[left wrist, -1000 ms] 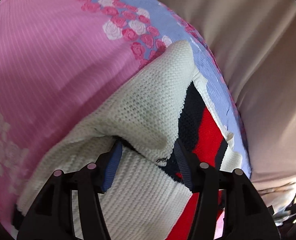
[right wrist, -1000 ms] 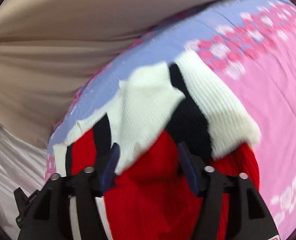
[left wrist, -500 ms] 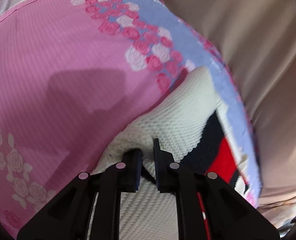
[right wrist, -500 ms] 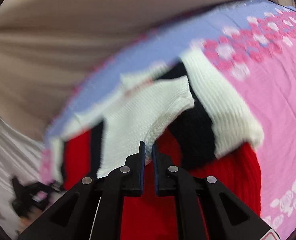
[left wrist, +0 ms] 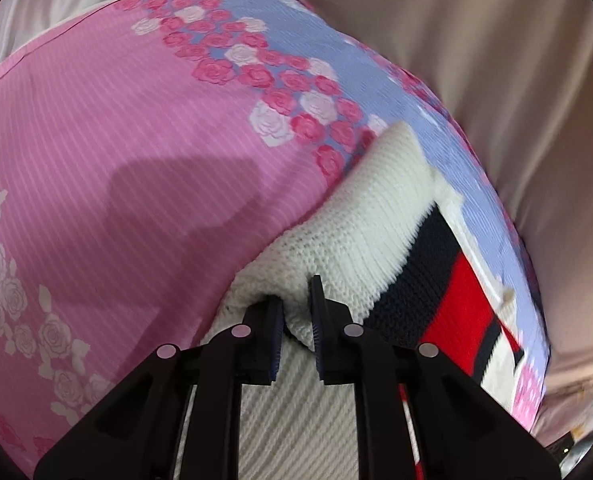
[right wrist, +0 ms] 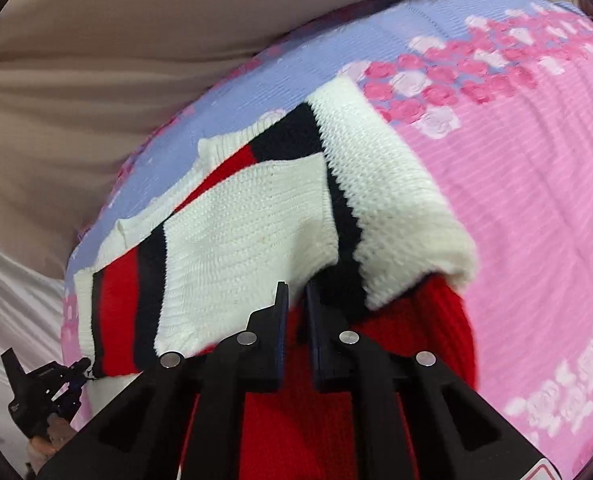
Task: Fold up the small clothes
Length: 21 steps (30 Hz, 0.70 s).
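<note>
Black plastic fingers of the left gripper [left wrist: 298, 312], well apart a second ago, are now drawn in tight on a fold of the sweater's [left wrist: 360, 240] cream knit, which bunches up between the blue ribbed pads. The right gripper [right wrist: 296, 308] has closed the same way and then eased open a touch; the lower edge of a cream panel dips between its narrow jaws, with red knit behind it — whether the pads press the cream edge or the red I cannot tell.

Since the earlier frame the cream panel has been drawn up and spread wider over the sweater [right wrist: 256, 220]. The garment is chunky ribbed wool in cream, navy and red bands, lying half folded on the bedspread [left wrist: 136, 160]. That cloth is pink with fine pale stripes, printed roses and a lavender border beside the sweater's far edge. Beyond the border hangs smooth beige fabric [right wrist: 116, 40] — softly creased.
</note>
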{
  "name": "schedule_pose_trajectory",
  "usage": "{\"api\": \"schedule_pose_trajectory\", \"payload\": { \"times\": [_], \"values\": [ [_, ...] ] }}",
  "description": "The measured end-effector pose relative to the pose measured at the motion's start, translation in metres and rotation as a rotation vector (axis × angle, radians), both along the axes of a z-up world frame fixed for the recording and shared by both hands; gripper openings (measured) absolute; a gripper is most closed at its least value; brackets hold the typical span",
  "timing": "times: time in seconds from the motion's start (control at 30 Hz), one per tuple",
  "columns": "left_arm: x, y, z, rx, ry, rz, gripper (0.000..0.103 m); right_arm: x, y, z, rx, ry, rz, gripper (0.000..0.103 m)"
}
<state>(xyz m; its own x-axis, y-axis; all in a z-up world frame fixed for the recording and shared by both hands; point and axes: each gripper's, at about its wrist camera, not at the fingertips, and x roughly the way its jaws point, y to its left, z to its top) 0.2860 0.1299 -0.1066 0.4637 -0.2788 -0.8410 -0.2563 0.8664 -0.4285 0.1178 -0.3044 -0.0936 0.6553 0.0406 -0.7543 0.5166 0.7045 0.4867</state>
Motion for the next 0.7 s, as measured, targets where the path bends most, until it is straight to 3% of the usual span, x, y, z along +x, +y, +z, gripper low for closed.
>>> {"api": "schedule_pose_trajectory", "payload": {
  "times": [0.1, 0.2, 0.43, 0.57, 0.7],
  "values": [
    [-0.019, 0.000, 0.015, 0.013, -0.033, -0.064, 0.020, -0.044, 0.005, 0.007, -0.032, -0.010, 0.006, 0.040],
    [-0.055, 0.008, 0.025, 0.068, -0.053, -0.091, 0.027, -0.090, 0.012, 0.000, -0.074, 0.049, 0.044, 0.041],
    [-0.135, 0.043, 0.011, 0.093, 0.042, -0.085, 0.035, -0.184, 0.033, -0.023, -0.043, 0.158, 0.103, 0.051],
    [-0.167, 0.045, 0.007, 0.117, 0.070, -0.085, 0.035, -0.207, 0.040, -0.030, -0.035, 0.170, 0.124, 0.051],
    [-0.158, 0.018, 0.022, 0.100, 0.000, -0.102, 0.035, -0.179, 0.028, -0.017, -0.016, 0.056, 0.159, 0.051]
  ]
}}
